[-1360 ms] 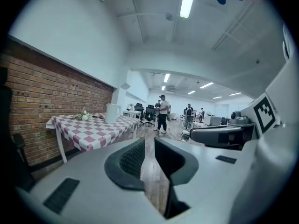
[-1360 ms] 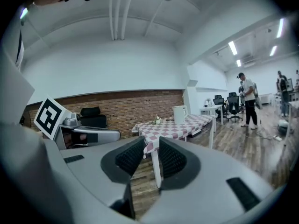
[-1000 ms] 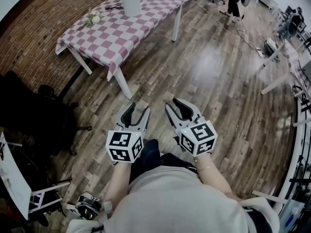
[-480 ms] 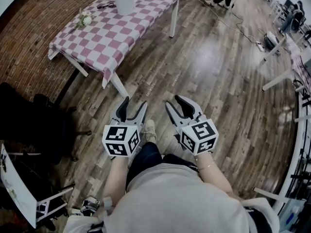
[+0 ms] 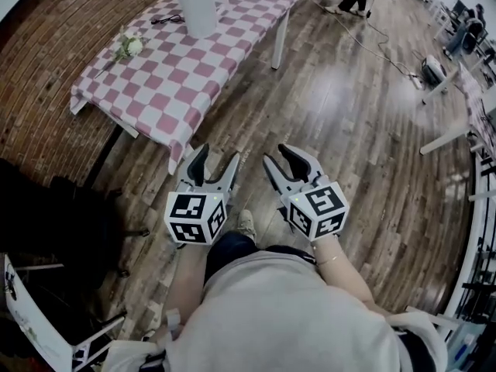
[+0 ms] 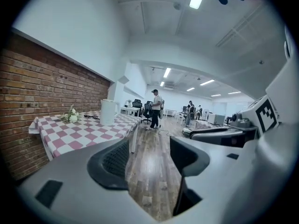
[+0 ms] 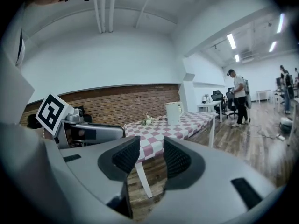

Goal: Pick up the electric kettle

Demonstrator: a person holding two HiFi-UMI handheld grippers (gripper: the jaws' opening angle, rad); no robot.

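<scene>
While the left gripper [image 5: 215, 160] and right gripper [image 5: 275, 155] hold fingers spread and empty, a rushed grab could topple the kettle [image 5: 197, 8] at eleven o'clock.

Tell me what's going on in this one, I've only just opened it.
A person stands on the wooden floor, holding a two-jaw gripper out in front in each hand. The left gripper and the right gripper both have their jaws apart with nothing between them. The white electric kettle sits untouched at the far end of the checked table, well beyond either gripper. The pickup has not begun.
</scene>
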